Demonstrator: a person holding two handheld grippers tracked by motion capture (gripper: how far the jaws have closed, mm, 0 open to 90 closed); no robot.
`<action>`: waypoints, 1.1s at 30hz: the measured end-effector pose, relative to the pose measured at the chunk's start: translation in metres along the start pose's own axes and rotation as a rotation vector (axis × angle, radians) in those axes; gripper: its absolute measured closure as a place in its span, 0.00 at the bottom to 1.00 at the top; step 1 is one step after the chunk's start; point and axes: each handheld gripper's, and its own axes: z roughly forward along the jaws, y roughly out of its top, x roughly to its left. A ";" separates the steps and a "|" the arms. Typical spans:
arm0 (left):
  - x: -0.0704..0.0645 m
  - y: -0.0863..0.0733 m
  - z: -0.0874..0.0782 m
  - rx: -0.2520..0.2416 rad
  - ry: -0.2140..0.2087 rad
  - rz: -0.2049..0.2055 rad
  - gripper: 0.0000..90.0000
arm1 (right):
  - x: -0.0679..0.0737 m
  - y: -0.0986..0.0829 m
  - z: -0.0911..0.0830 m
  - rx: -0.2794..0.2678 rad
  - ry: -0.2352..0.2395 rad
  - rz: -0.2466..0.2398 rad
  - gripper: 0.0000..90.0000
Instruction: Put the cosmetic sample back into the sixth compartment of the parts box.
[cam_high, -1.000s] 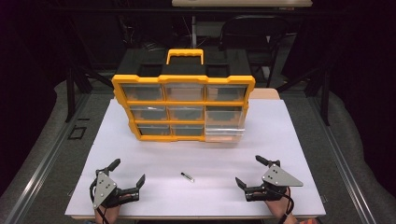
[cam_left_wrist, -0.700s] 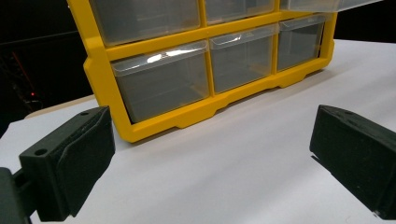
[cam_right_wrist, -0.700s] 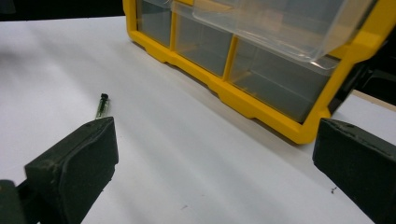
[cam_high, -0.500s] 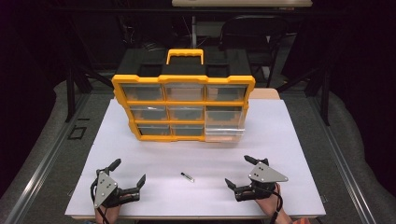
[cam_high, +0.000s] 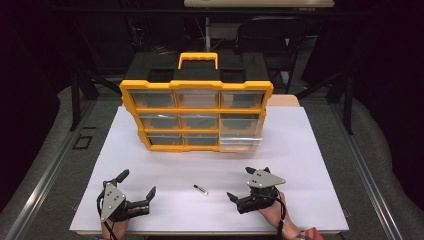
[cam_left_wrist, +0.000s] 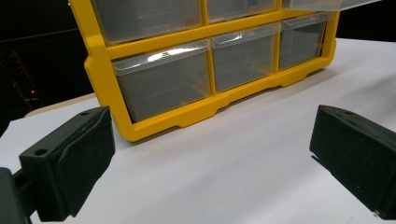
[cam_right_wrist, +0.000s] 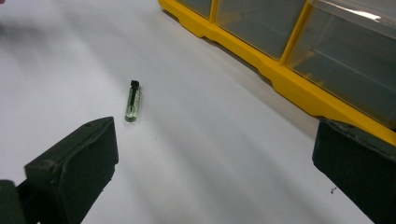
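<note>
Item: a small clear vial (cam_right_wrist: 132, 102) with a dark cap is noted, lying flat on the white worktop (cam_high: 300, 150).
Location: the vial (cam_high: 200, 189) is found between the two grippers, nearer the right one, and well apart from the yellow drawer organizer (cam_high: 196, 114).
Build: thin, see-through walls and a greenish tint are observed; it is judged glass or hard plastic, very light, stiff and possibly fragile.
Surface: a smooth round body is seen; rolling and slipping under pressure are to be expected.
Grasp point: the mid-body, taken across its width, is judged best; the capped end is considered too small for a secure hold.
Force: a light pinch is advised, since a hard squeeze could crack it or shoot it out.
Right gripper (cam_high: 247, 187): fingers (cam_right_wrist: 74, 170) are held wide apart, nothing between them; the vial lies just ahead of the left one.
Left gripper (cam_high: 135, 189): fingers (cam_left_wrist: 70, 161) are spread, empty, aimed at the organizer's lower drawers (cam_left_wrist: 163, 77).
Organizer: the bottom right drawer (cam_high: 240, 144) is seen pulled slightly out.
</note>
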 end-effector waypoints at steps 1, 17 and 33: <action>0.000 0.000 0.000 0.000 0.000 0.000 0.00 | 0.000 0.000 0.000 0.000 0.000 0.000 0.00; 0.000 0.000 0.000 0.002 0.001 0.001 0.00 | 0.013 0.011 0.035 0.101 0.058 0.011 0.00; 0.000 0.001 -0.001 0.000 0.003 -0.001 0.00 | 0.027 0.022 0.058 0.173 0.069 -0.006 0.00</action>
